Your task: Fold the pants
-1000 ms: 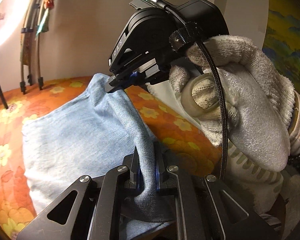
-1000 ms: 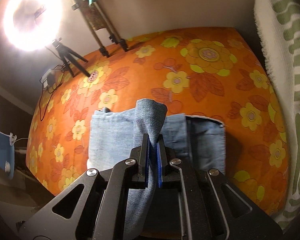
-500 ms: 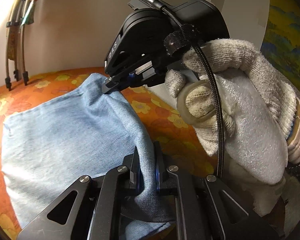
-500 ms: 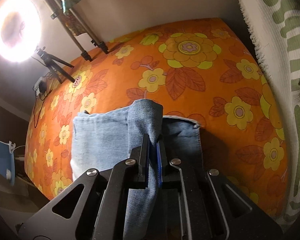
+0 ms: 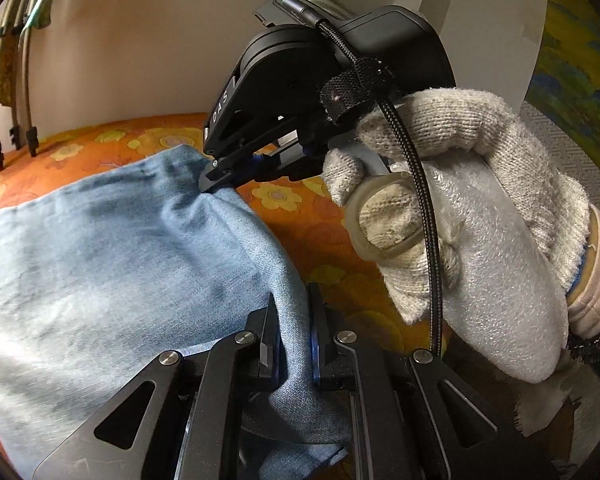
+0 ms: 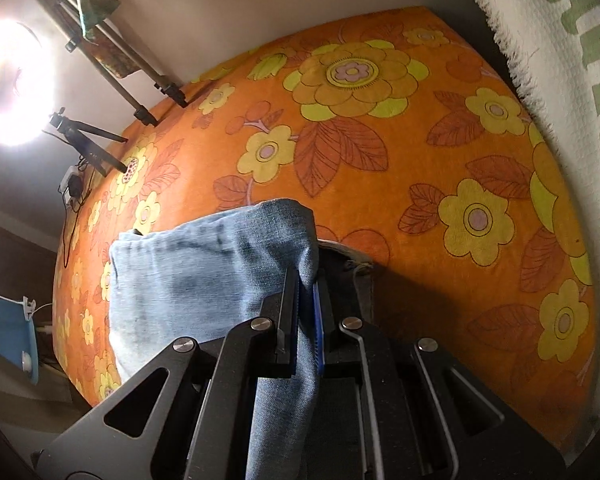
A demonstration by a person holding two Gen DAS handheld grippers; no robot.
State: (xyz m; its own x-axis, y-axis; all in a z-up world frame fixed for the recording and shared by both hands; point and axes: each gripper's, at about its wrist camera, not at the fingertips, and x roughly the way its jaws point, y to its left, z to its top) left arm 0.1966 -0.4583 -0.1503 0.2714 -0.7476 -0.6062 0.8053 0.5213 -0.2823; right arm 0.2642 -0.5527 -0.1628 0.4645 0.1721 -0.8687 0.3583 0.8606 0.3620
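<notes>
Light blue denim pants point(image 5: 112, 264) lie partly folded on an orange flowered bedspread point(image 6: 380, 128). My left gripper point(image 5: 292, 320) is shut on a fold of the pants at their near edge. My right gripper point(image 6: 306, 280), also seen in the left wrist view point(image 5: 216, 182), is shut on the same folded edge further along. A white-gloved hand point(image 5: 480, 220) holds it. In the right wrist view the pants point(image 6: 188, 280) hang from the jaws and spread to the left. A lower layer point(image 6: 352, 264) shows in shadow on the right.
A white and green woven blanket point(image 6: 560, 60) lies along the right of the bed. A ring light point(image 6: 8, 84) and tripod legs point(image 6: 112, 76) stand past the far left corner, near the wall. The bed's left edge drops to a dark floor.
Both grippers have carried the held edge across the pants; the top layer now covers more of the lower layer, and more open bedspread shows ahead of the right gripper.
</notes>
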